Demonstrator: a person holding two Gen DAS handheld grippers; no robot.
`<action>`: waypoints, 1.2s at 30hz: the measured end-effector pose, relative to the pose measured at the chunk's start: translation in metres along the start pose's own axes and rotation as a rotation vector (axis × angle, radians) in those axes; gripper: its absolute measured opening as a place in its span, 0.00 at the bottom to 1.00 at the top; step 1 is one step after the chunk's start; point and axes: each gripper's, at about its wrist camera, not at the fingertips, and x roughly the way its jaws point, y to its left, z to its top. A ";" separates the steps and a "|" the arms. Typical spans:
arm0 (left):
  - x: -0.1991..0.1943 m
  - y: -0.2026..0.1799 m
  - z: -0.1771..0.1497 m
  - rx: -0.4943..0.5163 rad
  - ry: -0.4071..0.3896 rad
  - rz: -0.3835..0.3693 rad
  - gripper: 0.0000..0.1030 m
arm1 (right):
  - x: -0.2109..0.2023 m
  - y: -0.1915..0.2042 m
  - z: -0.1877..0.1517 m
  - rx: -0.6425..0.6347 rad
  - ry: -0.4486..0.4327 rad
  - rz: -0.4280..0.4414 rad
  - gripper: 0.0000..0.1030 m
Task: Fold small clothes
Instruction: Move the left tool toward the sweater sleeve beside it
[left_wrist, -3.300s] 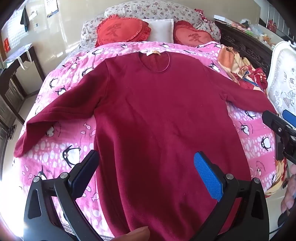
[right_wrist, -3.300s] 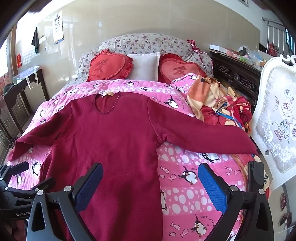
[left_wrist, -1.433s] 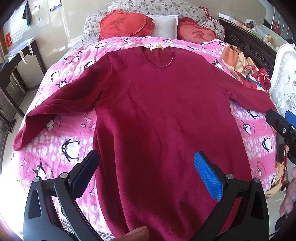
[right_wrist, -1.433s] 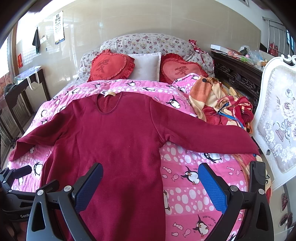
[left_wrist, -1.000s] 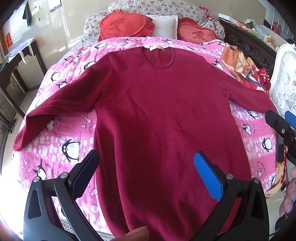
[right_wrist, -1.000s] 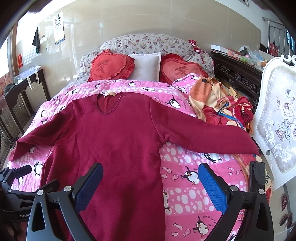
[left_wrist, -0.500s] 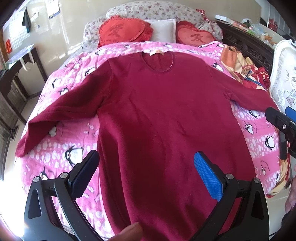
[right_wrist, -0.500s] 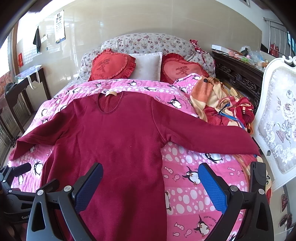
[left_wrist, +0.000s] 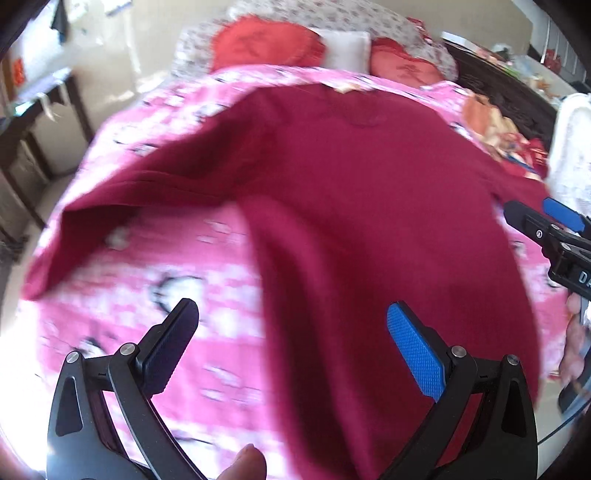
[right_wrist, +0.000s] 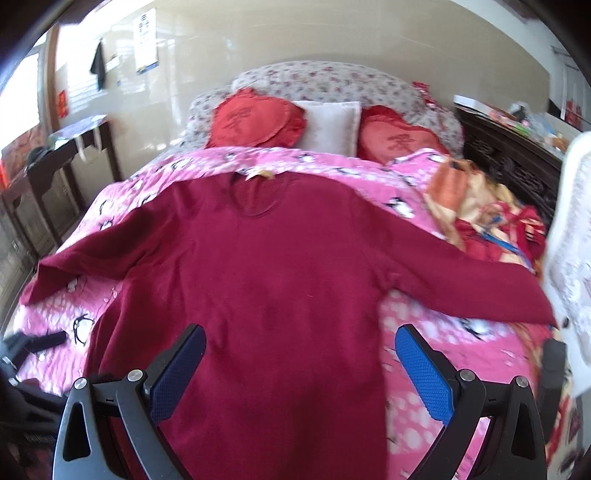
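A dark red long-sleeved top (left_wrist: 369, 192) lies flat on the pink penguin bedspread (left_wrist: 140, 266), neckline toward the pillows, both sleeves spread out; it also shows in the right wrist view (right_wrist: 280, 280). My left gripper (left_wrist: 291, 325) is open and empty above the top's left side seam near the hem. My right gripper (right_wrist: 301, 350) is open and empty above the top's lower body; it also shows at the right edge of the left wrist view (left_wrist: 543, 218). Both views are motion-blurred.
Two red heart cushions (right_wrist: 255, 122) and a white pillow (right_wrist: 330, 125) sit at the headboard. A crumpled orange and red blanket (right_wrist: 491, 218) lies at the bed's right side. A white chair (right_wrist: 572, 258) stands at the right, a dark wooden table (right_wrist: 55, 166) at the left.
Both grippers have shifted left over the bed. The left wrist view now looks more at the left sleeve and side seam. The top has not moved.
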 end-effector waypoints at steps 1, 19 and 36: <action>0.001 0.008 0.000 -0.002 -0.006 0.023 1.00 | 0.009 0.002 0.000 -0.006 -0.011 0.005 0.99; 0.025 0.065 -0.003 -0.169 0.035 0.102 0.99 | 0.098 -0.006 -0.028 0.015 0.097 -0.064 0.99; 0.010 0.045 0.008 -0.158 0.013 0.070 1.00 | 0.075 -0.011 -0.030 0.068 -0.015 -0.137 0.99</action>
